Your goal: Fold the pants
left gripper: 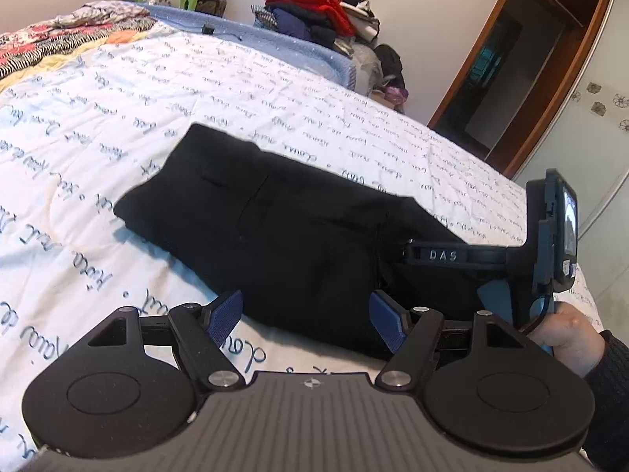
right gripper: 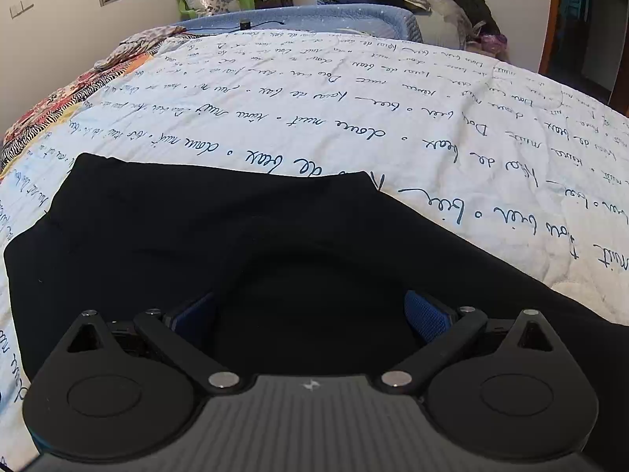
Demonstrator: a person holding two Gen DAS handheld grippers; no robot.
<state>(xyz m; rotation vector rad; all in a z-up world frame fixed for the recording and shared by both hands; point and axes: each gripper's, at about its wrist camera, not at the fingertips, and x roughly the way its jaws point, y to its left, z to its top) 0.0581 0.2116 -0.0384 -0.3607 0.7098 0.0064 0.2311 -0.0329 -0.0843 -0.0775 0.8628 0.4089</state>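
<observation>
Pants of black cloth (left gripper: 283, 232), folded into a bundle, lie on the white script-printed bed quilt (left gripper: 118, 126) just ahead of both released, empty jaws; left gripper (left gripper: 306, 320), right gripper (right gripper: 310, 314); a careless regrasp could drag layers askew.

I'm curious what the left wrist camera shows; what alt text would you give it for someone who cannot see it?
Folded black pants lie on a white bedspread printed with cursive writing, just beyond the left gripper, whose blue-padded jaws stand open and empty. At right, a hand holds the right gripper over the pants; piled clothes sit behind.
</observation>
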